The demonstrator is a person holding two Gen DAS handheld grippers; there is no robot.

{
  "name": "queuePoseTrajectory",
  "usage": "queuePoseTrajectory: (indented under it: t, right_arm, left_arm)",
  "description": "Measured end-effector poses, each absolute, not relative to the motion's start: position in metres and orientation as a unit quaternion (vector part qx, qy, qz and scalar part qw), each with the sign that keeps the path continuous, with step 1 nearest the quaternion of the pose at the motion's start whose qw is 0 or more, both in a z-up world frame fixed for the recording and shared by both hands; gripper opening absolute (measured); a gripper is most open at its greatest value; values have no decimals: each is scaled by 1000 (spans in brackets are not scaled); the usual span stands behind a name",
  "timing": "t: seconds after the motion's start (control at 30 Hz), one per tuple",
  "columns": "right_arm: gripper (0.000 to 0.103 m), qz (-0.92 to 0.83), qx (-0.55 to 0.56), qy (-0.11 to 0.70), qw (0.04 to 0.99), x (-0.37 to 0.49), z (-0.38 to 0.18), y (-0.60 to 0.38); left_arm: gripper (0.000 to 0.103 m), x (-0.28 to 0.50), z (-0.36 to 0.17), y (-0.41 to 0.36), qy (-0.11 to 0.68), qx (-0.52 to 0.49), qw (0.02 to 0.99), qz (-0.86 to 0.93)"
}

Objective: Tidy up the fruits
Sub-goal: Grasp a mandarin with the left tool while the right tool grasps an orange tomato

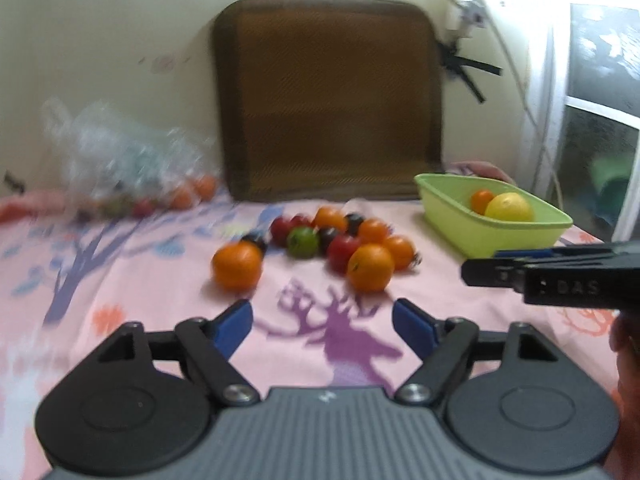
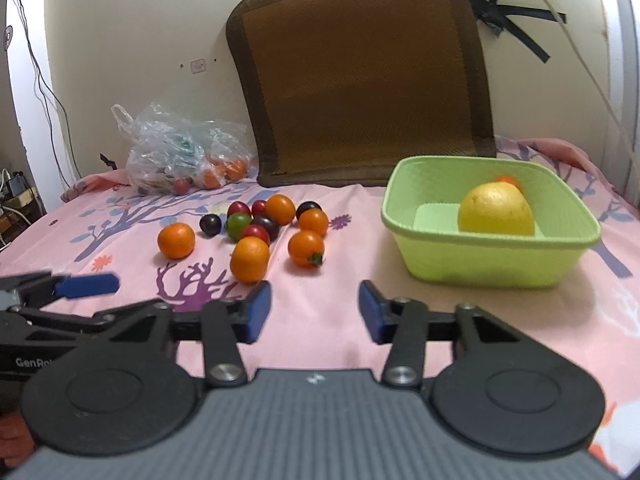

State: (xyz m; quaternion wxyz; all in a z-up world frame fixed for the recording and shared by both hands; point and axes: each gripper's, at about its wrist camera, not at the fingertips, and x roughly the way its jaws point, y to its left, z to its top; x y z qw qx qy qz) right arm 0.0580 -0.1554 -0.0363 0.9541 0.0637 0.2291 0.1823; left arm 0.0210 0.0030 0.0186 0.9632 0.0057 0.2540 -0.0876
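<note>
A pile of small fruits (image 1: 340, 236) lies on the pink patterned sheet: several oranges, red and dark ones, and a green one (image 1: 303, 242); the pile also shows in the right wrist view (image 2: 264, 228). One orange (image 1: 237, 266) sits apart at the left. A green basket (image 1: 460, 216) at the right holds a yellow lemon (image 1: 509, 208) and a small orange (image 1: 482, 200); in the right wrist view the basket (image 2: 488, 264) and lemon (image 2: 496, 210) are closer. My left gripper (image 1: 322, 320) is open and empty, short of the pile. My right gripper (image 2: 315, 312) is open and empty, between pile and basket.
A clear plastic bag (image 2: 180, 152) with more fruit lies at the back left by the wall. A brown cushion (image 2: 360, 76) leans upright against the wall behind the pile. Cables hang on the wall at the right. The bed's left edge drops off toward a cluttered shelf.
</note>
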Motion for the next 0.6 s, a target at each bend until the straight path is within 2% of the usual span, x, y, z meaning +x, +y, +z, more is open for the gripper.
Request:
queuePoseTrajectory:
  t: [0.1, 0.27, 0.5, 0.6]
  right_arm:
    - [38, 193, 59, 224, 953, 69, -34, -155]
    - [38, 212, 68, 240, 945, 94, -37, -153]
    - [37, 231, 81, 268, 932, 125, -42, -146]
    - [39, 228, 73, 278, 930, 134, -47, -139]
  left_arm:
    - [71, 34, 21, -7, 250, 23, 961, -117]
    - [65, 62, 14, -28, 268, 56, 952, -138]
    - [37, 90, 3, -33, 310, 47, 940, -135]
    - [34, 92, 2, -28, 312, 26, 939, -144]
